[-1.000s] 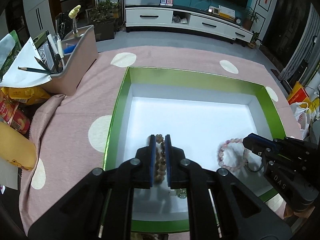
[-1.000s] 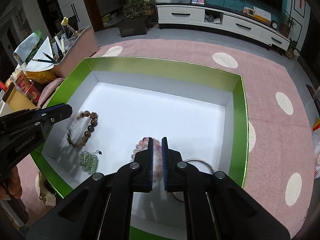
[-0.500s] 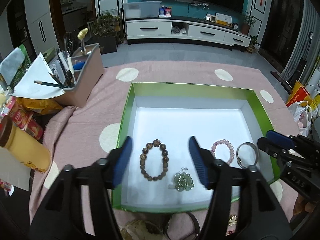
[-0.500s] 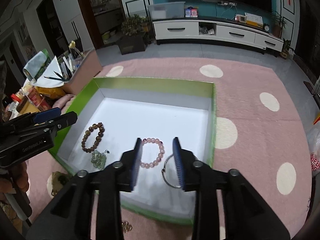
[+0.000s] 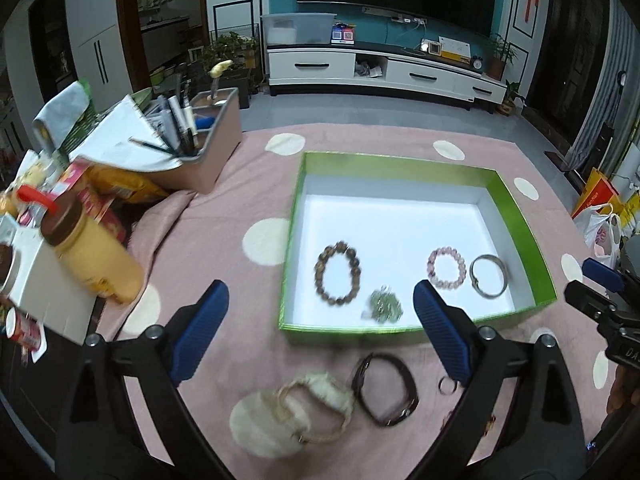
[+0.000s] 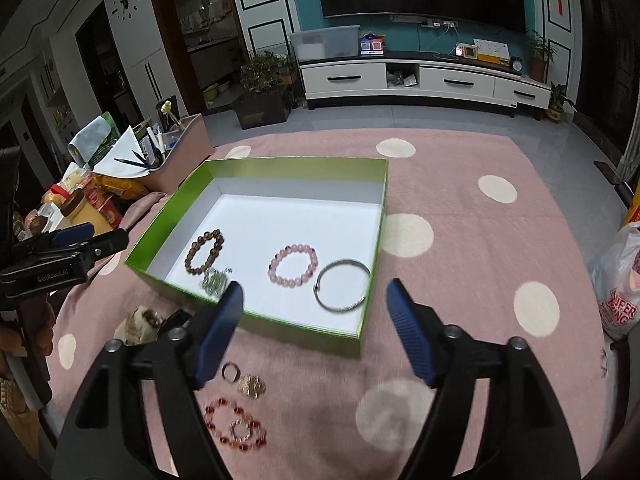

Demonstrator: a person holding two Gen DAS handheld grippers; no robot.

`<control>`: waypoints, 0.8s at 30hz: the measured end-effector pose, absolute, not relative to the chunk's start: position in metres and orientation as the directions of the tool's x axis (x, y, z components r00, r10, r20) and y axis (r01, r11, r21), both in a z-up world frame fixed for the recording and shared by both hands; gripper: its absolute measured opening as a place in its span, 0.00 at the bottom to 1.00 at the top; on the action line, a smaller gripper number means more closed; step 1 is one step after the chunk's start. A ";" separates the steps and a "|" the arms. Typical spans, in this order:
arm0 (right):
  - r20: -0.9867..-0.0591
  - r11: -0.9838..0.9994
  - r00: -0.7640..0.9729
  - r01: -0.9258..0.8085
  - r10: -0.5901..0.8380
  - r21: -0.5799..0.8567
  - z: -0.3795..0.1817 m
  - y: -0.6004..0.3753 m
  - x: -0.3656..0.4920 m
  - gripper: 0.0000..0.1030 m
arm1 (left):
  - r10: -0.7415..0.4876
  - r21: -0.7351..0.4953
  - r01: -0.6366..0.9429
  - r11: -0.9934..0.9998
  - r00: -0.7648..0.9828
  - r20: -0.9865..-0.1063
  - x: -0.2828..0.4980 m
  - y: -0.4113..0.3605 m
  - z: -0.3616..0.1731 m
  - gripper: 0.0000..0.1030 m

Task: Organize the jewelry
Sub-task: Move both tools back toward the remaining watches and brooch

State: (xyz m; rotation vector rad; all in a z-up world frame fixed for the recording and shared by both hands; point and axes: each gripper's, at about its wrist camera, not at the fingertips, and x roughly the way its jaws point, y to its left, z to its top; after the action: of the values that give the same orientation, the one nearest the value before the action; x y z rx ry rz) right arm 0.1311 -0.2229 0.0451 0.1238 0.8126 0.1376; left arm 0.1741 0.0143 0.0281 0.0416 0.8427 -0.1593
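Note:
A green box [image 5: 516,216] [image 6: 256,322] with a white floor holds a brown bead bracelet [image 5: 337,279] [image 6: 203,251], a green bead piece [image 5: 385,305] [image 6: 215,280], a pink bead bracelet [image 5: 446,268] [image 6: 294,265] and a silver bangle [image 5: 489,276] [image 6: 342,285]. On the pink cloth in front lie a dark watch [image 5: 385,389], a furry cream band [image 5: 316,404], a small ring [image 5: 447,385] [image 6: 231,372], a gold piece [image 6: 251,385] and a red bead bracelet [image 6: 236,429]. My left gripper [image 5: 320,332] is open and empty above the box's near edge. My right gripper [image 6: 314,324] is open and empty.
A pink polka-dot cloth [image 6: 460,280] covers the table. A grey organizer [image 5: 200,148] with pens, snack packs and a yellow jar [image 5: 94,256] stand at the left. A plastic bag [image 6: 620,292] lies at the right edge.
Both grippers have opened, releasing the brown and pink bracelets in the box, and pulled back and up toward the near edge.

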 end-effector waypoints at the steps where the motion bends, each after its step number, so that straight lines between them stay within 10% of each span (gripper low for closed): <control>1: -0.713 0.983 0.680 -0.075 0.172 0.167 0.046 -0.224 0.125 0.74 | -0.123 -0.028 0.153 0.988 0.655 -0.746 0.170 0.018 0.028 0.92; 24: -0.752 0.978 0.630 -0.057 0.193 0.203 0.017 -0.221 0.049 0.74 | -0.082 -0.070 0.044 0.997 0.605 -0.792 0.076 0.068 -0.019 0.93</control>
State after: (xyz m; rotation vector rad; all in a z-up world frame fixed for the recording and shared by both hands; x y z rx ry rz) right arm 0.0487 -0.2206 0.0170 0.1656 0.8788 0.1441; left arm 0.0760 0.0677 -0.0189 -0.0447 0.9182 -0.0732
